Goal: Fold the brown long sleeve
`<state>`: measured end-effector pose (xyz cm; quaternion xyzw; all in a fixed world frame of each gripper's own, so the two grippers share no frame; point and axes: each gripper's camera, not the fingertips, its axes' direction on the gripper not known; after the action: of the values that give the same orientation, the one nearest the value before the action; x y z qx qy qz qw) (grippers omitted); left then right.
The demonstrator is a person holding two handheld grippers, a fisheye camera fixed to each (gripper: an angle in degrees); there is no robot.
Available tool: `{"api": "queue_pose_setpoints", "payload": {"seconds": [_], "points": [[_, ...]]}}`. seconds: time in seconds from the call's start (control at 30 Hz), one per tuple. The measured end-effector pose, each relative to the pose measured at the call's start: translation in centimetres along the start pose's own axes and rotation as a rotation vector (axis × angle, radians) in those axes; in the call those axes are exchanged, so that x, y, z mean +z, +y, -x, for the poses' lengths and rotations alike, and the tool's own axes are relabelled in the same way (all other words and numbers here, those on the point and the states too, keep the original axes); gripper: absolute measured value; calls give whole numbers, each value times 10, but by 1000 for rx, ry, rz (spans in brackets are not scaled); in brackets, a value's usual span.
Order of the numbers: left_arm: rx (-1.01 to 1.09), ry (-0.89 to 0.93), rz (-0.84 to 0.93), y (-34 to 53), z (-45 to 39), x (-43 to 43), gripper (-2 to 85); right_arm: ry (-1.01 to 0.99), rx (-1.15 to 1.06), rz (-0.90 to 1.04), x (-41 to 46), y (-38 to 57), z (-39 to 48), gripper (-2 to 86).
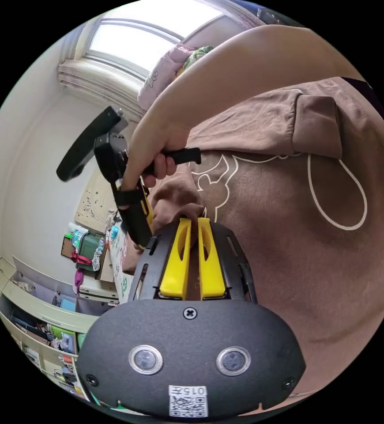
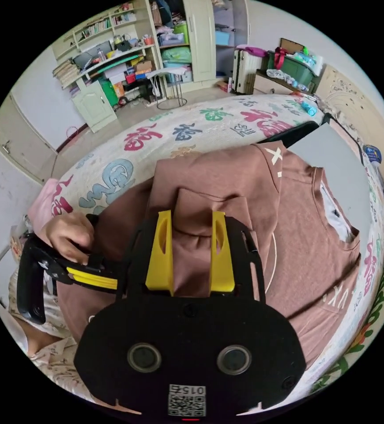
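In the left gripper view the left gripper (image 1: pixel 191 227) sits closest, its yellow jaws nearly together and pinching a bunched fold of the brown long sleeve shirt (image 1: pixel 289 212); just beyond its tips a hand (image 1: pixel 150 150) holds the right gripper (image 1: pixel 142 238), whose tip is hidden, beside that same bunch; in the right gripper view the right gripper (image 2: pixel 191 225) has its jaws spread apart over a folded sleeve, clamping nothing; the shirt (image 2: pixel 306 238) lies spread ahead of it on the patterned bedsheet (image 2: pixel 192 128).
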<state>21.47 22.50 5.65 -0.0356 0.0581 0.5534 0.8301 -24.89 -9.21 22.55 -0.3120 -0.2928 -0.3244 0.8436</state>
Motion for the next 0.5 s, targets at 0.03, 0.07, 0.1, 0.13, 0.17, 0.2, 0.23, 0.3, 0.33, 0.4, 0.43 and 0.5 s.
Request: {"api": "queue_pose_setpoints", "payload": {"seconds": [0.03,0.07,0.1,0.13,0.17,0.2,0.23,0.3,0.33,0.4,0.43,0.5], "points": [[0,4,2,2,3,-2,25,-4,12,-16,-3,1,1,98],[5,12,6,7,10,-7,31,-7,26,-50,-12,6,2,63],[-9,21,3,15,21,-15,41,8,54,-99,-27,16,1,44],[-26,24,-1,20,29,-20,47,24,69,-129,-36,24,1,42],[-66,40,-10,32,48,-32,58,57,93,-200,-58,43,3,40],[-116,65,-20,48,70,-44,67,78,121,-276,-81,66,4,39],[-148,74,-25,58,81,-51,70,81,132,-312,-93,79,6,38],[-292,93,-42,100,126,-66,82,115,160,-429,-134,134,20,36],[-329,92,-34,110,136,-65,85,129,165,-454,-142,149,26,35],[-479,38,75,142,165,-41,90,170,167,-513,-163,201,51,29],[-501,26,116,146,168,-32,90,180,166,-515,-166,211,57,28],[-481,48,229,154,167,-1,95,230,148,-522,-170,246,84,23]]}}
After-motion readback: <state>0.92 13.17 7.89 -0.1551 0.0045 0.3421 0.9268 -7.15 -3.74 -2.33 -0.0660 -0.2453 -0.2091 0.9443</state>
